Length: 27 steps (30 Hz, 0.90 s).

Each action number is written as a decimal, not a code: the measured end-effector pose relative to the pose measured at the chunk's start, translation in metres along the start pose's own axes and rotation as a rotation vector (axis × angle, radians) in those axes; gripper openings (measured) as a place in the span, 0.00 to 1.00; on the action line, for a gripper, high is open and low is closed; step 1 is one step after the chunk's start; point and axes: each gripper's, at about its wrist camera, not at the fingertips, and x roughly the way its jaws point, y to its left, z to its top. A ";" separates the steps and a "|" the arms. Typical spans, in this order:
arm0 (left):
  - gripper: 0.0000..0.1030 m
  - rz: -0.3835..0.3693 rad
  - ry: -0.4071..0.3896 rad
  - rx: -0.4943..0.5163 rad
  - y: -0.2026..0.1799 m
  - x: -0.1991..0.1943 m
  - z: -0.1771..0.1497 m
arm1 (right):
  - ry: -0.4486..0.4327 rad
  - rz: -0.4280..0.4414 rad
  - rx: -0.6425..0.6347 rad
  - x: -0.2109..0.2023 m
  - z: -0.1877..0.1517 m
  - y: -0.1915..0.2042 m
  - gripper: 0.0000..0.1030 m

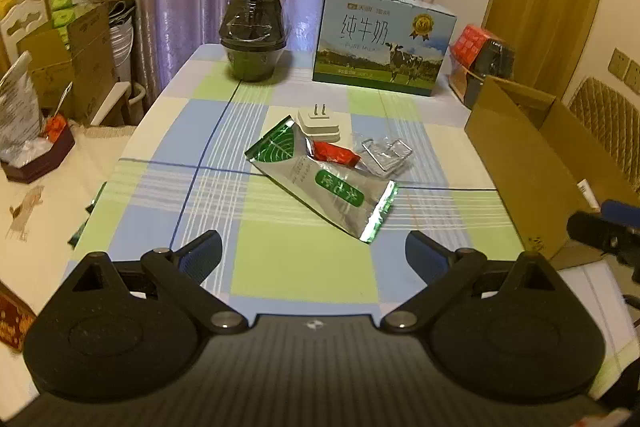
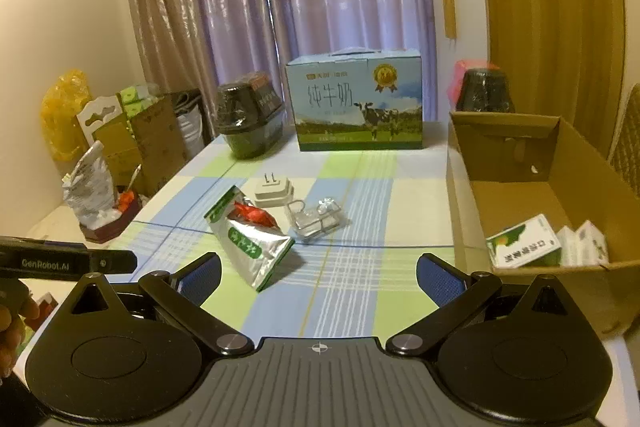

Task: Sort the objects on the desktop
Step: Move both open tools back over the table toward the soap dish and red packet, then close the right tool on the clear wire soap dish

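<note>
A silver and green foil pouch lies mid-table on the checked cloth. A small red packet rests against it. Behind them sits a white plug adapter, prongs up, and to the right a clear plastic blister. My left gripper hovers open near the table's front edge, short of the pouch. My right gripper is open too, empty, in front of the same cluster. An open cardboard box at the right holds small green-and-white cartons.
A blue milk carton box and a dark wrapped tub stand at the table's far edge. Another dark tub with red packaging sits behind the cardboard box. Boxes and bags crowd the left side.
</note>
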 end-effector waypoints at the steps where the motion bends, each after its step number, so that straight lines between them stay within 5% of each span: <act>1: 0.93 -0.002 0.000 0.011 0.001 0.005 0.002 | 0.005 0.000 0.002 0.006 0.002 -0.001 0.98; 16: 0.93 -0.136 -0.071 0.236 0.005 0.107 0.041 | 0.081 0.002 -0.021 0.118 0.027 -0.005 0.98; 27: 0.92 -0.132 -0.083 0.382 -0.001 0.171 0.049 | 0.123 -0.032 -0.042 0.189 0.027 -0.024 0.98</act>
